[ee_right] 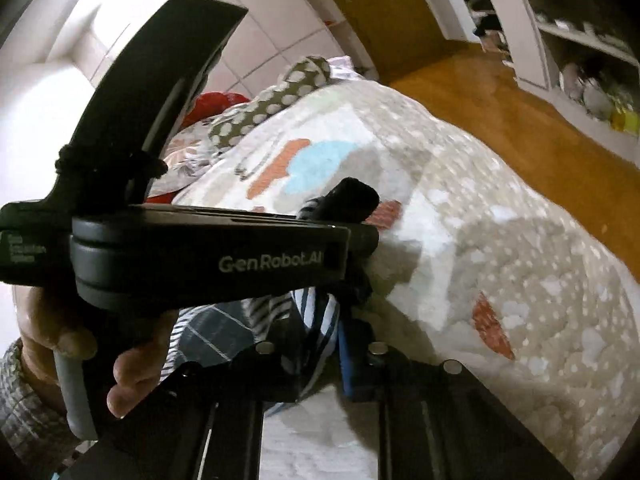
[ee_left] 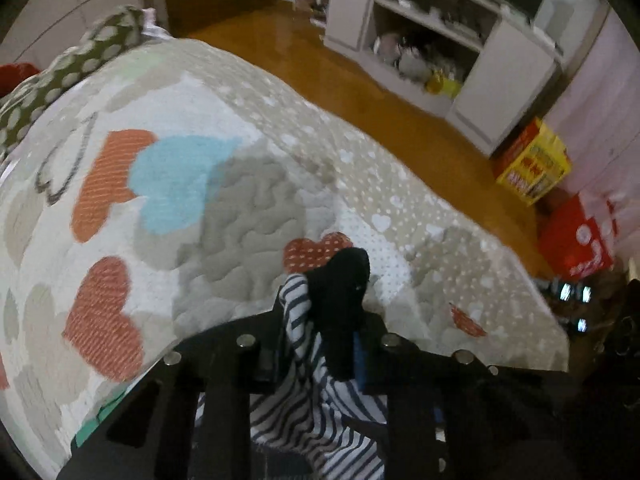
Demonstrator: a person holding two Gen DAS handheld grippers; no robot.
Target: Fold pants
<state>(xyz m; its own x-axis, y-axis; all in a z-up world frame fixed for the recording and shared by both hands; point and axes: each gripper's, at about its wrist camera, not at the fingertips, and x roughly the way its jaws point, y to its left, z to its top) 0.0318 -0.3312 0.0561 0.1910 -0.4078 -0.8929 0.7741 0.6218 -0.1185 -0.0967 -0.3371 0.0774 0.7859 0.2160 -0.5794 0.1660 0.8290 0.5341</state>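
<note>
Both claws pinching striped pants [ee_left: 308,392], left claw [ee_left: 316,344], right claw [ee_right: 320,344], right view alone shows hand [ee_right: 120,364]

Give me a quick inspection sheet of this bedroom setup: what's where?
Surface: quilted heart-print bedspread, bare in the middle.
Job's things: striped pants with black trim, lifted off the bed.
Clutter: polka-dot pillow, yellow box, red box.
Grippers: left gripper and right gripper both shut on the pants; left hand holds its handle.
Cables: nothing seen.
Surroundings: wooden floor, white shelf unit.
</note>
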